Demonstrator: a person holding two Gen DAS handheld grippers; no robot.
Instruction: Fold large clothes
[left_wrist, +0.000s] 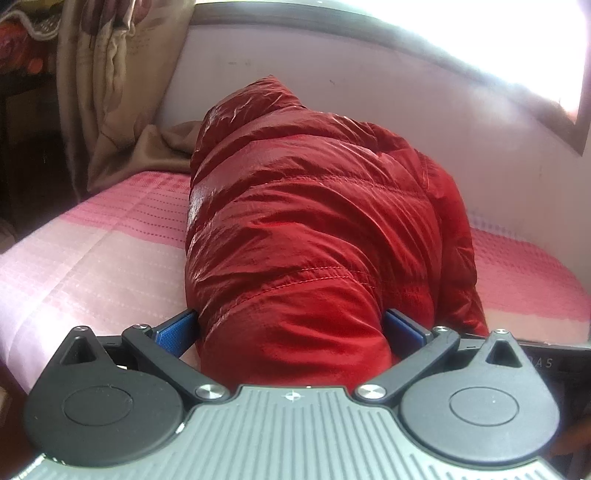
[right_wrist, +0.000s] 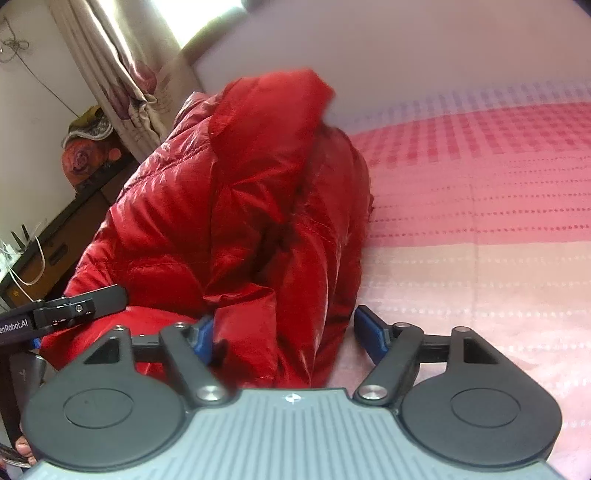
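A shiny red puffer jacket (left_wrist: 295, 221) lies bunched in a long heap on the pink bed (left_wrist: 92, 258), its far end propped against the wall. My left gripper (left_wrist: 291, 332) holds the near end of the heap, and both blue pads press into the thick fabric. In the right wrist view the same jacket (right_wrist: 221, 203) fills the left half. My right gripper (right_wrist: 284, 338) straddles a fold at its near edge. Its left pad touches the fabric, while its right pad stands just clear over the bedspread (right_wrist: 480, 258). One of the left gripper's fingers (right_wrist: 107, 297) shows at the left.
A pale wall (left_wrist: 369, 92) runs behind the bed under a bright window (left_wrist: 480, 29). A beige flowered curtain (left_wrist: 110, 92) hangs at the bed's far left corner. A dark cabinet (right_wrist: 55, 240) with cables stands beside the bed. Open bedspread stretches to the right of the jacket.
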